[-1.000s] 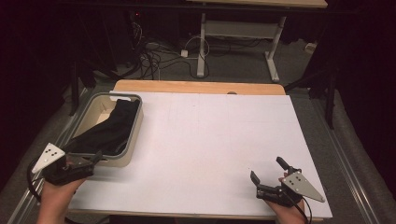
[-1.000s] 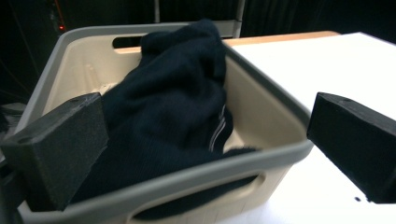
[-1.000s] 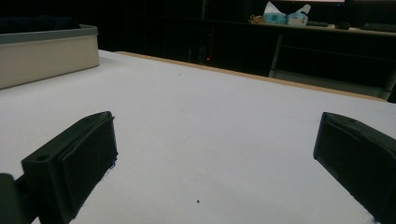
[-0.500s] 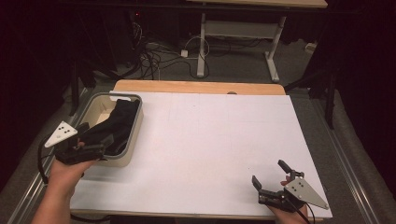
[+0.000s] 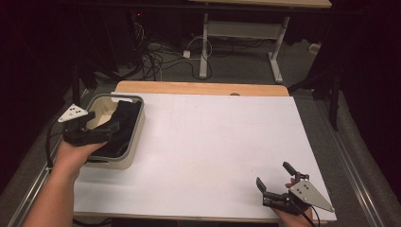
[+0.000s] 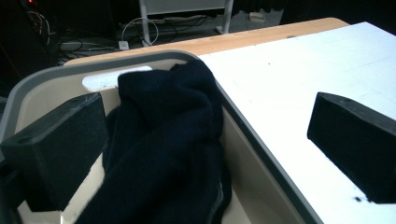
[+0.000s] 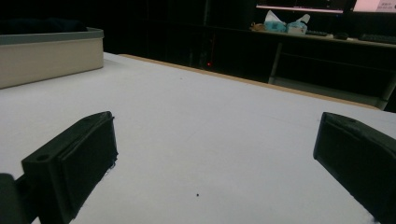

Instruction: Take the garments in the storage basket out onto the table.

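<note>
Forearm reaching in low, the left hand-held gripper (image 5: 101,132) hovers over the near end of a grey-rimmed tub (image 5: 138,127), jaws spread wide, empty. Dark cloth (image 6: 163,140) lies in the tub just ahead of them. Right hand-held gripper (image 5: 276,179) sits low on the white worktop (image 5: 213,142), well apart, jaws wide and empty.

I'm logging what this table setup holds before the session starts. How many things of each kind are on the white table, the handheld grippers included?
Bins: 1, the grey-rimmed bin
Dark garments: 1, the dark garment lying in the bin
Grippers: 2, the left gripper over the bin, the right gripper near the table's front edge
Total: 4
</note>
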{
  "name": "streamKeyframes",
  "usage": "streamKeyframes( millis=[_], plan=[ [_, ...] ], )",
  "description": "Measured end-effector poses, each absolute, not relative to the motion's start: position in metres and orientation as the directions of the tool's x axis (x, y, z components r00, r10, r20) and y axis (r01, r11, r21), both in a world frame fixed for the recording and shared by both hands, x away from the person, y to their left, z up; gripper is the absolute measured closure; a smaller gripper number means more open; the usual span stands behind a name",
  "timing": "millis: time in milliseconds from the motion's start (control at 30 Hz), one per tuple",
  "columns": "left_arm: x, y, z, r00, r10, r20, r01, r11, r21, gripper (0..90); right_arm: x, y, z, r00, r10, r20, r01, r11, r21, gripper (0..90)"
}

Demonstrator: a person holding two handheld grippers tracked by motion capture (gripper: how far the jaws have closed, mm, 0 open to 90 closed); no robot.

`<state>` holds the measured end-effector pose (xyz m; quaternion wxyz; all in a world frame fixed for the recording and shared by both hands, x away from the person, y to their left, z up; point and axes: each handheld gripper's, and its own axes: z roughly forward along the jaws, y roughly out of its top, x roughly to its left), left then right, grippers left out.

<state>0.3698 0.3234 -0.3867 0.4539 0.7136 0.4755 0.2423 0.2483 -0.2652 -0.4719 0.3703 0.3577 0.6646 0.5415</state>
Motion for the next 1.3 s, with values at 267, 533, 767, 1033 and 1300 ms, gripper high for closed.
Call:
streamKeyframes(
  millis=[267,533,767,1033,1300],
  plan=[
    [0.401,0.323,-0.389,0.439,0.893,-0.101,0.539,-0.172,0.825,0.0,0.249,-0.265,-0.473,-0.466,0.878,-0.113,0.079,0.168,0.983,0.0],
    [0.426,0.325,-0.397,0.396,0.909,-0.131,0.634,-0.167,0.755,0.0,0.249,-0.265,-0.474,-0.467,0.877,-0.113,0.086,0.172,0.981,0.0],
    [0.445,0.319,-0.407,0.409,0.9,-0.147,0.747,-0.238,0.621,0.0,0.25,-0.266,-0.475,-0.466,0.877,-0.114,0.088,0.174,0.981,0.0],
    [0.456,0.316,-0.422,0.408,0.904,-0.127,0.818,-0.3,0.492,0.0,0.25,-0.265,-0.475,-0.468,0.876,-0.117,0.088,0.178,0.98,0.1],
    [0.467,0.313,-0.439,0.387,0.913,-0.13,0.88,-0.324,0.346,0.0,0.251,-0.263,-0.477,-0.473,0.872,-0.124,0.091,0.188,0.978,0.0]
  ],
)
